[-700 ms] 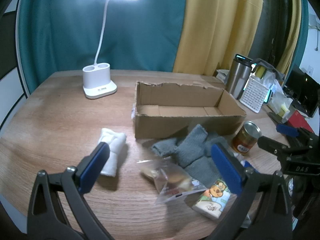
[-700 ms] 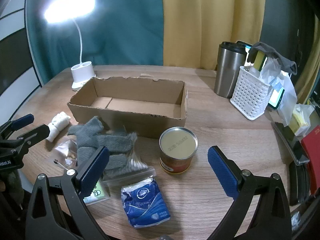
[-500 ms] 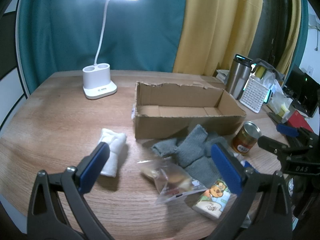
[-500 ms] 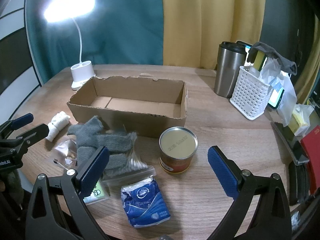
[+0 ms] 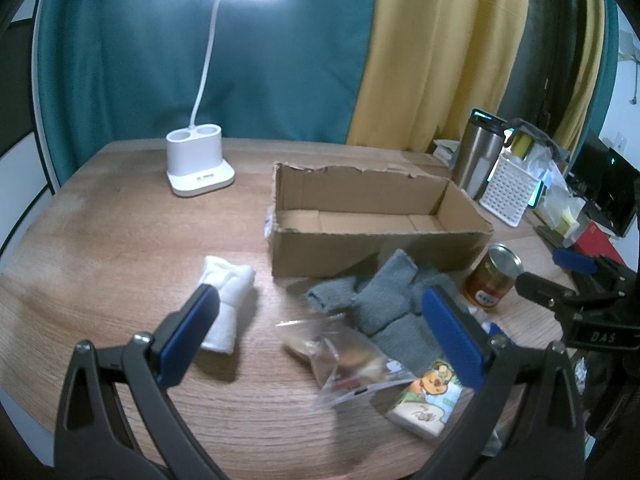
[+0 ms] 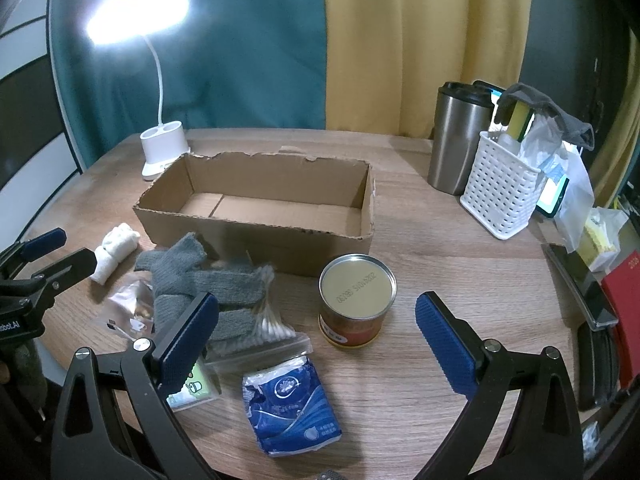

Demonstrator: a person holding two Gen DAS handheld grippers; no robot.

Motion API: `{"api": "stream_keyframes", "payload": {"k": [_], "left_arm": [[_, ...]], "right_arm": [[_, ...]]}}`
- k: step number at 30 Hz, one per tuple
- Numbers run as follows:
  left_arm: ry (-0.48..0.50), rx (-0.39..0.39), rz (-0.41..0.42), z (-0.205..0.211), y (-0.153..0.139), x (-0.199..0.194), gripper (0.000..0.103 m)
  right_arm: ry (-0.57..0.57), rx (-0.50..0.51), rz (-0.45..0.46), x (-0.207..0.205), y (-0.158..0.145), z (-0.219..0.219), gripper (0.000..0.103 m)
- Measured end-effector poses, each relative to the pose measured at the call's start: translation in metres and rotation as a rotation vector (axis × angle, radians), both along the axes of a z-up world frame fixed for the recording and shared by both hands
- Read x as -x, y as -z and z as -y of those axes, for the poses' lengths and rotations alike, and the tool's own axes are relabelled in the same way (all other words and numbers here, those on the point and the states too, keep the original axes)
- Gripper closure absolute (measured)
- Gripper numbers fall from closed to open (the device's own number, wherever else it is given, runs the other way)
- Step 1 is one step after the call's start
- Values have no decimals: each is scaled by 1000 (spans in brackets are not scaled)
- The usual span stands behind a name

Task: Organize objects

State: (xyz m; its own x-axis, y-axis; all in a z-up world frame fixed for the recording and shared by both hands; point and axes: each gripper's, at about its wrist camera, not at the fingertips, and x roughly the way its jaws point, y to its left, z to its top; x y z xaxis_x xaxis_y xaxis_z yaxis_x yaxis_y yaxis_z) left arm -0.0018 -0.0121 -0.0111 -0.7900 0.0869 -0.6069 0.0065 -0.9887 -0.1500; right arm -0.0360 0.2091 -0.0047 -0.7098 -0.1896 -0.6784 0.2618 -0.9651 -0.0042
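Above clutter, both claws (image 5: 320,334) (image 6: 316,334) gape.

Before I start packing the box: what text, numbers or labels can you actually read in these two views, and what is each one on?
"DAS" on the right gripper's body, seen from the left wrist.
"botLAI", cut off at the frame edge, on the left gripper's body, seen from the right wrist.
Can lid: stamped digits, upside down and too blurred to read.
Can label: too small.
Blue tissue pack: logo only, print unreadable.
Cartoon pack: characters too blurred.
Red book: number too small.

both wrist views look obliquely down from near edge; share cardboard box (image 5: 376,236) (image 6: 260,208).
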Motion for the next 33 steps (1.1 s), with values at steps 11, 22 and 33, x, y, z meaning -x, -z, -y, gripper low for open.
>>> {"api": "stream_keyframes", "payload": {"k": [11,22,33], "left_arm": [[2,-4,8,2,2,2,1],[-36,-12,37,21,11,8,1],[-116,18,99,62,33,29,1]], "right_arm": [[-1,-2,5,2,1,7,3],[13,-13,30,14,9,8,3],[81,-41,64,37,24,-7,2]]}}
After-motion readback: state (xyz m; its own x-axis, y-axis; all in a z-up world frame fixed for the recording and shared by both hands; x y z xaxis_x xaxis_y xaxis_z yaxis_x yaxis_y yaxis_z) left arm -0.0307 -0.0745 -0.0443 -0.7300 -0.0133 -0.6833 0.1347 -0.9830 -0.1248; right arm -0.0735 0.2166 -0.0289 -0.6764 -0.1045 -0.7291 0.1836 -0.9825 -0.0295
